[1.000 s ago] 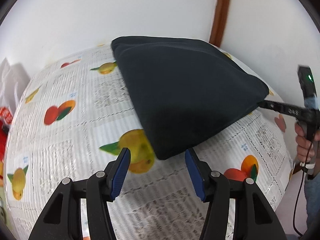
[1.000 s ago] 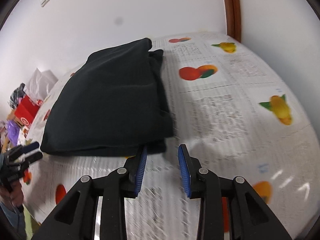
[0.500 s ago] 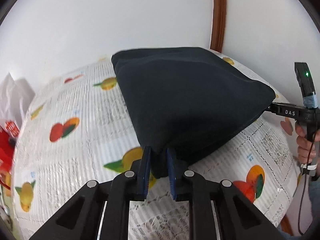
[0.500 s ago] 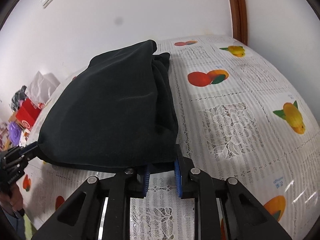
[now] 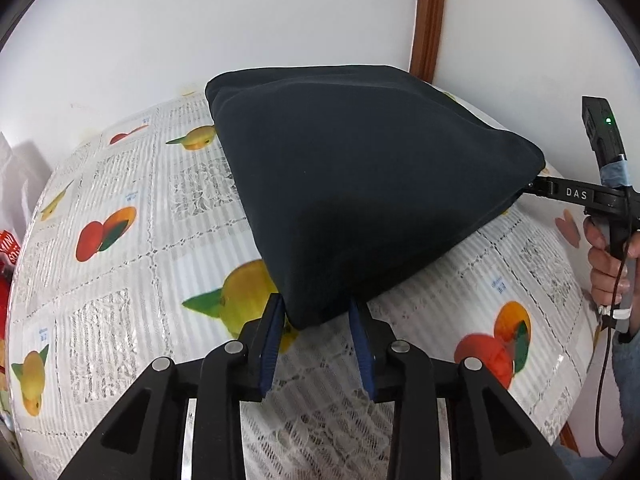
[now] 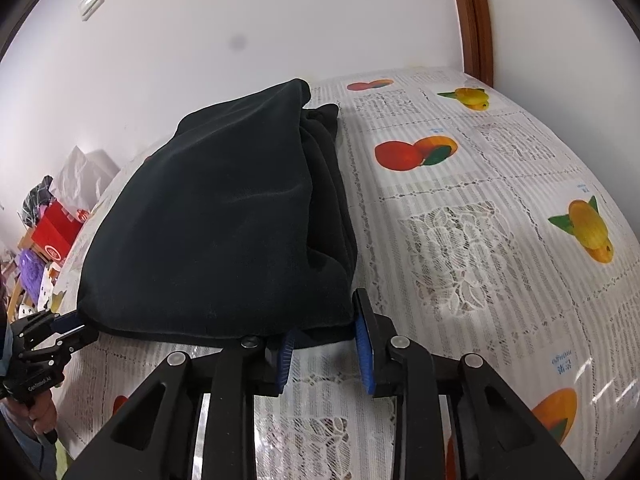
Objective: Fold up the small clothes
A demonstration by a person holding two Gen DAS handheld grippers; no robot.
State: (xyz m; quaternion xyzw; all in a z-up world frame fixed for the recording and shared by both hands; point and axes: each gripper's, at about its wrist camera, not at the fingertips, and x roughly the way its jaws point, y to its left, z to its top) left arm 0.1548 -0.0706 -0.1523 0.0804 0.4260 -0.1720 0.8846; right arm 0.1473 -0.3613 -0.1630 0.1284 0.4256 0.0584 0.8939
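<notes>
A folded dark navy garment [image 5: 360,184] [image 6: 224,220] lies on a table with a fruit-print lace tablecloth [image 5: 120,308] [image 6: 480,240]. My left gripper [image 5: 315,308] is at the garment's near left corner. Its jaws are opening, and the corner sits loosely between the blue pads. In the right wrist view the left gripper [image 6: 68,326] shows at the garment's far left corner. My right gripper [image 6: 324,320] is shut on the thick folded edge at the near right corner. In the left wrist view the right gripper [image 5: 532,186] bites the far corner, held by a person's hand [image 5: 604,264].
White walls stand close behind the table, with a brown wooden door frame [image 5: 428,16] in the corner. Past the table's left edge are a red box [image 6: 56,232], a white bag [image 6: 84,176] and other clutter. Bare tablecloth lies to the right of the garment.
Both grippers moved forward onto the garment's near corners and closed on them, lifting the near edge a little. Since half a second ago the left jaws have spread wider.
</notes>
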